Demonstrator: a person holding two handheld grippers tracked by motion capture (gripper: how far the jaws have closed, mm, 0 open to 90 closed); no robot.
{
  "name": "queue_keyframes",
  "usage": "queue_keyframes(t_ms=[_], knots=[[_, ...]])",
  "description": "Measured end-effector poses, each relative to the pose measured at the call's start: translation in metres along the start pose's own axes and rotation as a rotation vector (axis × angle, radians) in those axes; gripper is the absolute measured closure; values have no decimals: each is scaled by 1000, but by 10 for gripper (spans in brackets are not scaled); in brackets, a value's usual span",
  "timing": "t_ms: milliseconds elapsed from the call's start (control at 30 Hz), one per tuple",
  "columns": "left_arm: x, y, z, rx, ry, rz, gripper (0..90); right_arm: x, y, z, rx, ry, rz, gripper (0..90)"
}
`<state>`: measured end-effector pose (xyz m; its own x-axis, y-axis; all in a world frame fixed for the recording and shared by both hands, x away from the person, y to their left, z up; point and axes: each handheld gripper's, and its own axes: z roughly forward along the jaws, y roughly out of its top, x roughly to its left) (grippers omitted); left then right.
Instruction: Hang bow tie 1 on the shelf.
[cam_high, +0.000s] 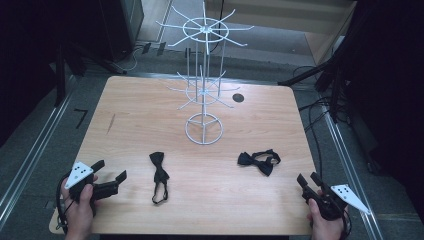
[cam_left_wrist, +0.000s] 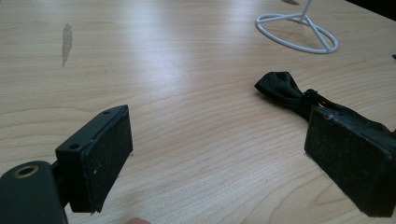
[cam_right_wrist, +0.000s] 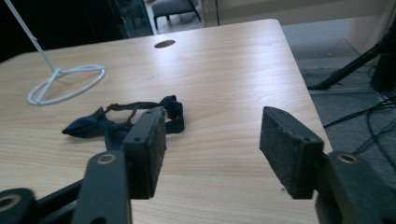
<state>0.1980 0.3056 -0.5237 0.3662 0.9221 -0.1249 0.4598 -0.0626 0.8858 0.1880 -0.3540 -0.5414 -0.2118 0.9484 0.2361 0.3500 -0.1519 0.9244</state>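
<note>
Bow tie (cam_high: 259, 161) lies left of and beyond your right gripper (cam_high: 311, 181), apart from it; jaws half-open, empty.

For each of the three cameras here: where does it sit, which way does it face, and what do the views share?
High view: above the near table edge, facing forward and down; both hands, left tongs and right tongs show.
Left gripper view: on the left tongs, low over the wood, facing the left bow tie; open jaws show.
Right gripper view: on the right tongs, facing the right bow tie; open jaws show.
Shared: the white rack's ring base.
</note>
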Motion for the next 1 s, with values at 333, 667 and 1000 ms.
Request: queue_keyframes(t_ms=[333, 667, 1000], knots=[[0, 0, -1, -1, -5, 4, 85, 15, 10, 2, 25, -27, -1, 546], [-1, 0, 0, 3, 1, 7, 85, 25, 21, 14, 71, -13, -9, 545], [-1, 0, 0, 3, -3, 8, 85, 37, 34, 32, 130, -35, -59, 525]])
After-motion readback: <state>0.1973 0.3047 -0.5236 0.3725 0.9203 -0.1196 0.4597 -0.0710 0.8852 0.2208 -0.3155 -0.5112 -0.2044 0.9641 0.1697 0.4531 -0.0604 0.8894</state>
